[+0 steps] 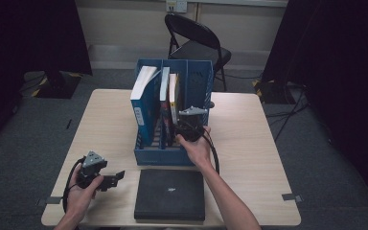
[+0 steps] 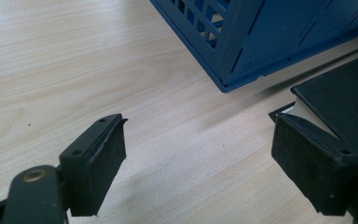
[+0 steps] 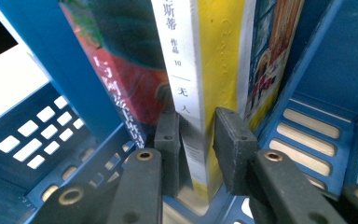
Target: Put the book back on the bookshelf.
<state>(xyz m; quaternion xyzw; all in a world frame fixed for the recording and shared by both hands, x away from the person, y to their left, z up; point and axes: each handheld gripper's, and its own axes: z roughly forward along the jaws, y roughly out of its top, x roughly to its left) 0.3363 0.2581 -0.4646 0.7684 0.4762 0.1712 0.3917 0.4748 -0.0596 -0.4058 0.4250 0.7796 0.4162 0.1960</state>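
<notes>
1. The left gripper (image 1: 117,177) rests low over bare tabletop near the table's (image 1: 268,158) front left corner, jaws wide apart and empty
2. Just to its right a black book (image 1: 170,194) lies flat along the front edge, its near corner beside one pad
3. Behind that book stands the blue file rack (image 1: 175,155), books upright in its slots
4. The right gripper (image 3: 195,154) reaches into a middle slot, pads clamped on the yellow book's (image 3: 216,70) spine, a red book (image 3: 126,88) close beside it; the slot to the right has free room
</notes>
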